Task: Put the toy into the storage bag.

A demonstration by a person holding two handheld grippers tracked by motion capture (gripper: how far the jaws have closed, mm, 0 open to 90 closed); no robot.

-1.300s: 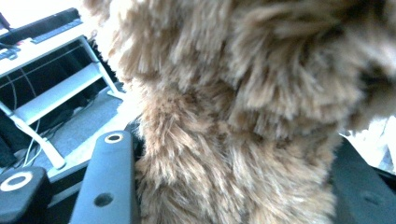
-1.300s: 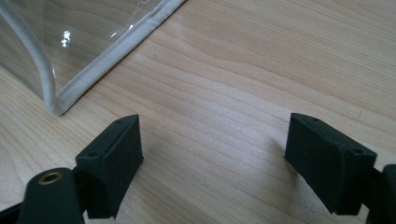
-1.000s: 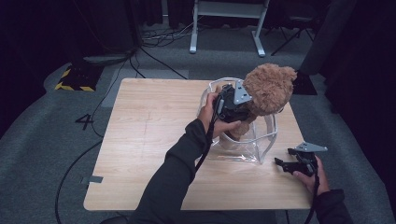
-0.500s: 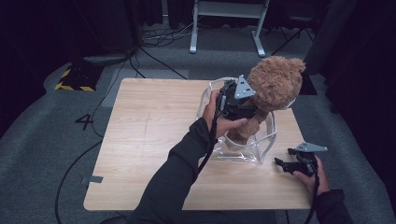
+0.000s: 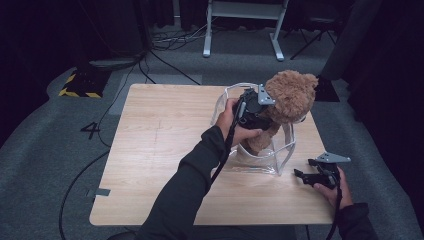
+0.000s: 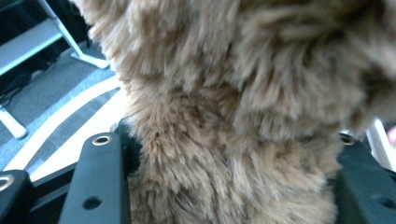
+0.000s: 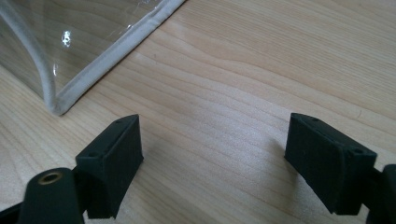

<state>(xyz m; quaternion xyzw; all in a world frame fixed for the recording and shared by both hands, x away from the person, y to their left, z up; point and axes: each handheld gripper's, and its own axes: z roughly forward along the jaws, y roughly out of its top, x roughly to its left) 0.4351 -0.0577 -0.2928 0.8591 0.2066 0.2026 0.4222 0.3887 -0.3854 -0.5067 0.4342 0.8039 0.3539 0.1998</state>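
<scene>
A fluffy brown teddy bear (image 5: 292,95) stands upright in a clear plastic bag (image 5: 285,150) with white trim at the right of the wooden table (image 5: 160,140). My left gripper (image 5: 265,117) reaches in from the left at the bear's neck. Its jaws have just been opening, and the bear's fur (image 6: 233,116) still fills the gap and touches both pads. My right gripper (image 5: 301,176) rests low on the table near the front right corner. It is open with bare wood between its jaws (image 7: 215,144), and the bag's corner (image 7: 70,46) lies just ahead of it.
The left half of the table is bare wood. Dark carpet with cables (image 5: 165,60) surrounds the table, and a white metal stand (image 5: 240,30) is behind it. A person's sleeved forearm (image 5: 200,165) crosses the table's front middle.
The bear's head shifted slightly right and then sank a little into the bag with the left gripper. The right gripper has not moved.
</scene>
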